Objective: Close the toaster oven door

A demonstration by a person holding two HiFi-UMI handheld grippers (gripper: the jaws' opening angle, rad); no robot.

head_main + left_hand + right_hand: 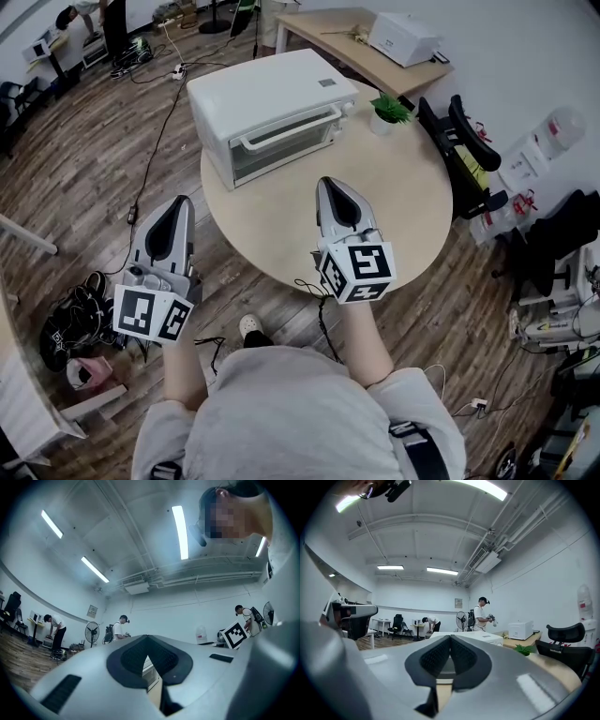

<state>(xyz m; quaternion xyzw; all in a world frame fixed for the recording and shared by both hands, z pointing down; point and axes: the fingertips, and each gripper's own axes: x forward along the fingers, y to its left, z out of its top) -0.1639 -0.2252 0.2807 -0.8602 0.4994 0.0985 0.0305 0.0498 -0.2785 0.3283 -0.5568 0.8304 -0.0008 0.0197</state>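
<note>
my left gripper (182,201): jaws pressed together at the tips, nothing between them; i hold it off the table edge, over the wooden floor (84,178).
my right gripper (329,182): jaws also together and empty, above the round table (403,202), pointing at the oven's front and well apart from it.
toaster oven (267,94): white, at the far side of the table.
door (281,145): looks shut, flat against the oven's front, its handle (292,127) along the top edge.
potted plant (388,111): just right of the oven.
</note>
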